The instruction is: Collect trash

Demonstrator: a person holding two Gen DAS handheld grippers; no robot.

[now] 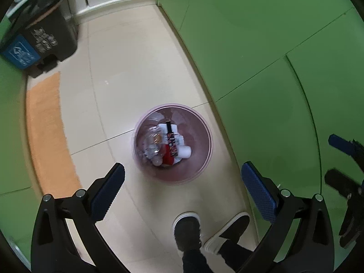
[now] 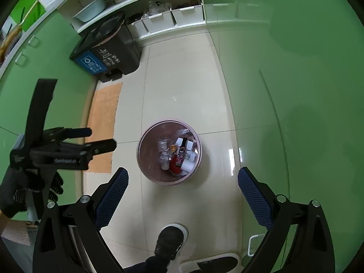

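Both grippers, left & right, point steeply down over trash bin, released, empty.

Green cabinets, cream tiled floor, orange mat

pink bin, cream floor tiles, green cabinet fronts, orange mat, blue cross-hatched gripper pads, black shoes with white soles.

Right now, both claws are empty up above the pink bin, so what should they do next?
Probably lift away to look for more trash. The left claw and right claw both stand open with nothing between them, and the pink bin already holds bottles and wrappers. No loose trash shows on the floor nearby.
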